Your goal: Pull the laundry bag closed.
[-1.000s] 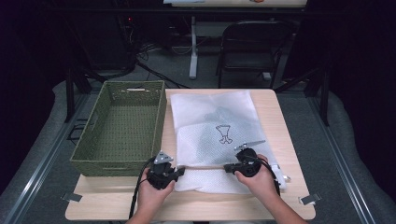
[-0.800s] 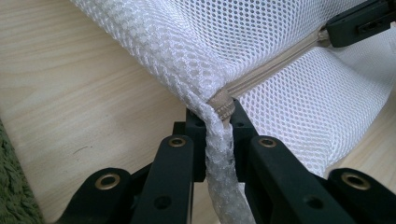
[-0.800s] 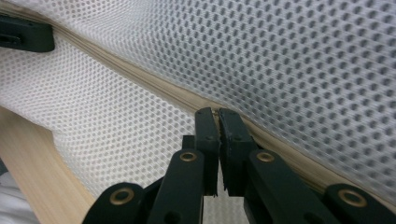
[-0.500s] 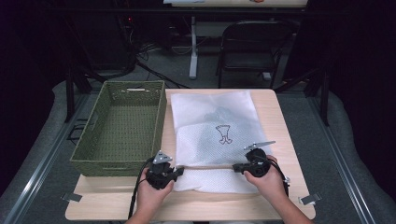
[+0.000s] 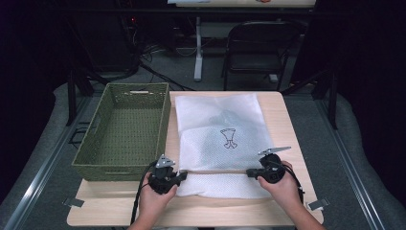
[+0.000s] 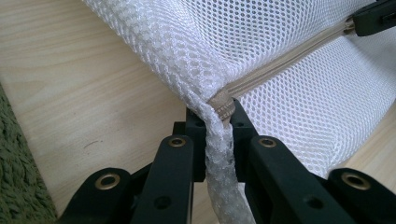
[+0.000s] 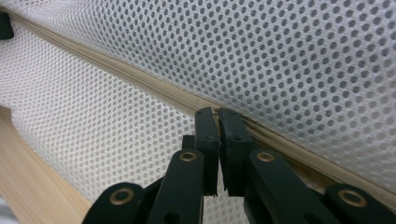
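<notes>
High view: white mesh bag, flat

no readable text, small dark emblem on mesh bag

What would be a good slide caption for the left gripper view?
Left gripper shut on the corner of a white mesh bag, at the end of its beige zipper, above a wooden table.
</notes>
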`<state>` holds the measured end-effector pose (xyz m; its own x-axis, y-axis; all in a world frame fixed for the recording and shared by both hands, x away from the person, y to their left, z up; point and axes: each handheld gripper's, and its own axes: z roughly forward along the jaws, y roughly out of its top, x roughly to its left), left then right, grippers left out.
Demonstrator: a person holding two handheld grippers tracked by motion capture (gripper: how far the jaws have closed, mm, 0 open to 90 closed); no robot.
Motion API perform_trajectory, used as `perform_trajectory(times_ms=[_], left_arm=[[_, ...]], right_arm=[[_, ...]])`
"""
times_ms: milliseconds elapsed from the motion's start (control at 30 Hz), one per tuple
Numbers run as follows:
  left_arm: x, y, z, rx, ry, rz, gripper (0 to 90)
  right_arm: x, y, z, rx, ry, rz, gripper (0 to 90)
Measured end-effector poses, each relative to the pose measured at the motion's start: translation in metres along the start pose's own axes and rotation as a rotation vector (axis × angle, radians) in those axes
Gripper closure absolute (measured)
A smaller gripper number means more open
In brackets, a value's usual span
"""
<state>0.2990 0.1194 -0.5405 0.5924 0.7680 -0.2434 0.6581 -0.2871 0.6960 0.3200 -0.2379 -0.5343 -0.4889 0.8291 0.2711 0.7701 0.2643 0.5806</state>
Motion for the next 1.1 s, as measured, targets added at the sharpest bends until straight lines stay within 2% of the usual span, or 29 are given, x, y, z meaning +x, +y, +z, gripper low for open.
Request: perform_trajectory(times_ms=[433,500,600,667,1100], left_arm=[[0.001,0.000,-0.001,0.001,0.002,0.000,83.7],[0.001,0.000,-0.001,0.001,-0.001,-0.006,83.7],[0.001,-0.001,-0.001,0.004,0.003,-0.005,83.8],[0.001,-0.001,-0.001,0.002,0.003,-0.010,83.7],[0.003,-0.001,-0.001,0.012,0.018,-0.007,83.7]], right_arm=[[-0.012,-0.008,-0.009,-0.010,-0.009,0.027,87.1],[-0.012,-0.008,-0.010,-0.006,-0.021,0.021,87.0],[-0.013,-0.009,-0.011,-0.006,-0.015,0.026,87.1],[-0.014,-0.010,-0.012,-0.008,-0.032,0.017,87.1],[-0.034,-0.022,-0.024,-0.017,-0.053,0.066,87.1]])
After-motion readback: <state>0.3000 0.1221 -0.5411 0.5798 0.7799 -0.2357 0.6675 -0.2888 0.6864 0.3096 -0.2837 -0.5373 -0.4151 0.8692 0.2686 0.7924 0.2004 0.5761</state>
